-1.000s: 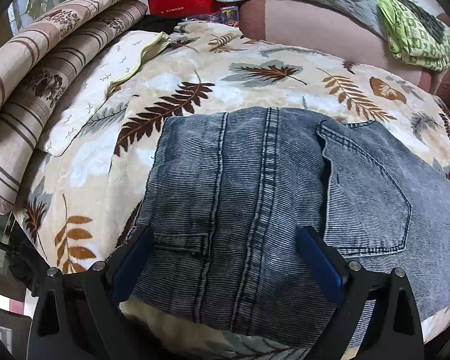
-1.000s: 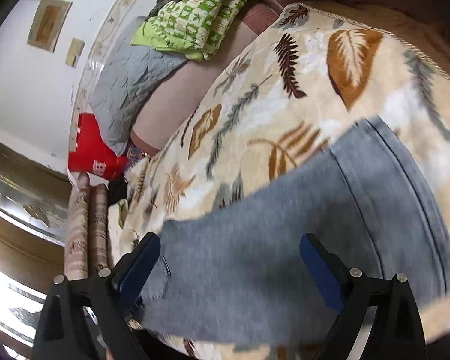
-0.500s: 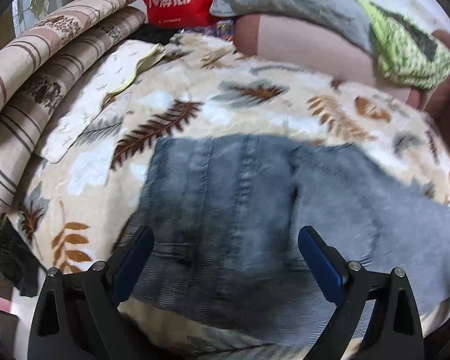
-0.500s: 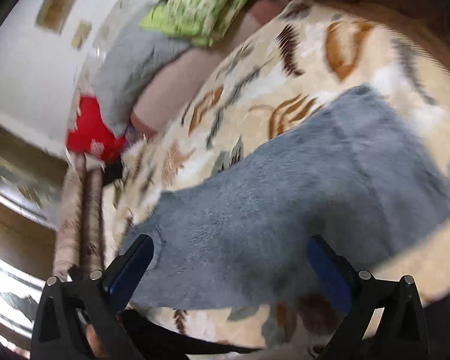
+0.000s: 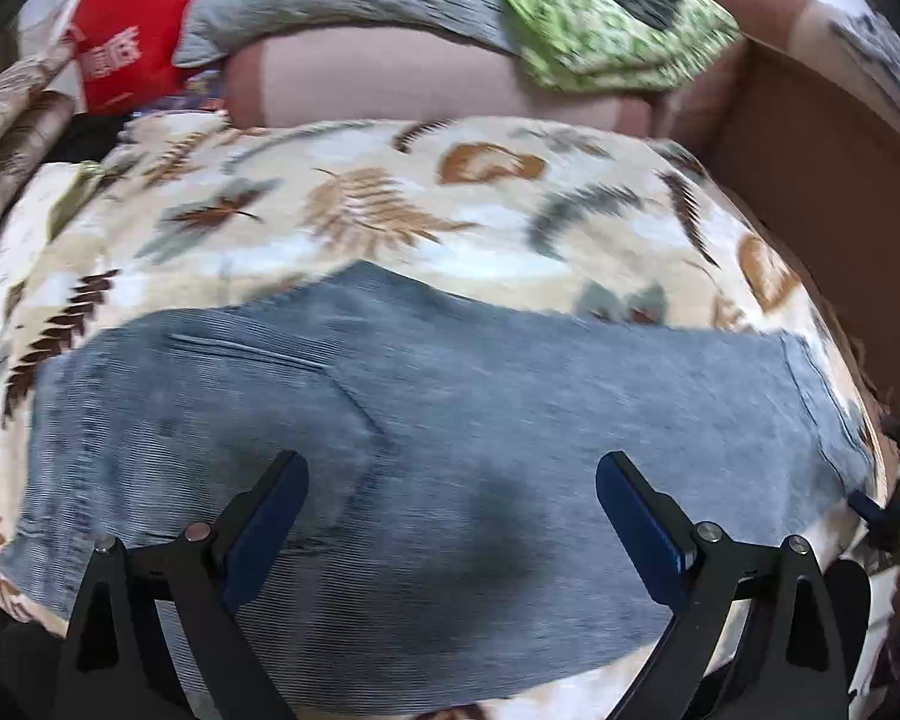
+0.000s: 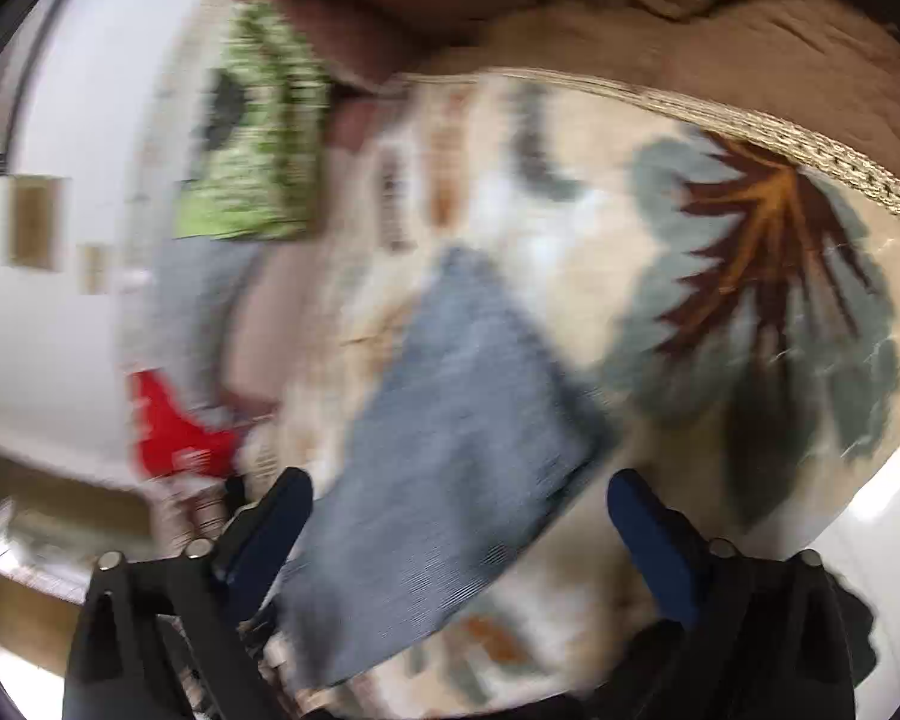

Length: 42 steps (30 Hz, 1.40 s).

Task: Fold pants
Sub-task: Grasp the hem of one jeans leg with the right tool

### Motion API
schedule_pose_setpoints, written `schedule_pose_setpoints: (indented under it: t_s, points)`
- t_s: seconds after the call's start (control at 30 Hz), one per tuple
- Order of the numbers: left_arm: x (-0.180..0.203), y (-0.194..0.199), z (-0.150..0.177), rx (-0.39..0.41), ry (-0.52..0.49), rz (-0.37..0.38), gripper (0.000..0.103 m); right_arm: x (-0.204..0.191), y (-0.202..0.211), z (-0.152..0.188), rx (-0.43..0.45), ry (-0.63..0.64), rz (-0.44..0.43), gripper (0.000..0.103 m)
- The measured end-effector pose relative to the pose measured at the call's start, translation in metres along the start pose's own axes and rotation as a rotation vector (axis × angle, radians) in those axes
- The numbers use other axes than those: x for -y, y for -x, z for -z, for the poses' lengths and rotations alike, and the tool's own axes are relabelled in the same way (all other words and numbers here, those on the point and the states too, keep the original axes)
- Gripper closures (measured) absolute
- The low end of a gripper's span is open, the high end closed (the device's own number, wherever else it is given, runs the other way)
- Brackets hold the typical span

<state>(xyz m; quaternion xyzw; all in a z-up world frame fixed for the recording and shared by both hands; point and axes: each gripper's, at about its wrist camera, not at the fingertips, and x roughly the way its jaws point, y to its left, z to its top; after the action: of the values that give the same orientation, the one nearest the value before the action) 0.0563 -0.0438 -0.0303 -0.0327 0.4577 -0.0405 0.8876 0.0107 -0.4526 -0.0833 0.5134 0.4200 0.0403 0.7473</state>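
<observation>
Both claws gaped empty, left gripper (image 5: 450, 516) and right gripper (image 6: 459, 531), over flat pants (image 5: 450, 420); pre-grasp, probably hem (image 6: 570, 420) pinch next despite blur.

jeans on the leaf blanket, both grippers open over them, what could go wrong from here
The jeans lie on a soft leaf-print blanket, so a closing left gripper might pinch blanket along with denim. The right gripper hangs near the hem by the blanket's edge; a pull there could drag the leg off. The right wrist view is blurred, so aim may suffer.
</observation>
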Motion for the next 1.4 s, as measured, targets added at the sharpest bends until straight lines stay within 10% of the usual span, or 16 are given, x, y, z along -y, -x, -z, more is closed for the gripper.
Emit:
schedule_pose_setpoints:
  t_s: [0.23,0.33,0.53,0.6,0.77,0.83,0.9,1.4]
  points:
    - [0.028,-0.017,0.002,-0.048,-0.023,0.049,0.006,0.002,-0.011,-0.005,0.007,-0.008,0.042,0.019]
    - [0.043,-0.023,-0.001,-0.048,-0.051,0.051,0.006,-0.009,-0.007,-0.006,0.021,0.039,0.064,0.071]
    - [0.068,-0.035,-0.005,-0.081,-0.080,0.072,0.006,-0.002,-0.022,-0.007,-0.024,0.022,0.134,0.058]
    - [0.078,-0.035,-0.008,-0.078,-0.093,0.087,0.006,0.000,-0.018,-0.006,-0.008,0.002,0.047,0.029]
    - [0.100,-0.041,-0.013,-0.083,-0.111,0.094,0.006,-0.002,-0.021,-0.006,0.002,-0.007,0.031,0.027]
    - [0.113,-0.051,-0.015,-0.102,-0.127,0.072,0.006,-0.002,-0.024,-0.009,0.001,-0.014,0.033,0.032]
    - [0.127,-0.066,-0.014,-0.142,-0.168,0.020,0.006,-0.005,-0.024,-0.010,0.003,0.012,0.084,0.076]
    - [0.143,-0.084,-0.002,-0.147,-0.337,-0.119,0.005,-0.060,-0.017,-0.011,0.021,0.298,0.160,0.082]
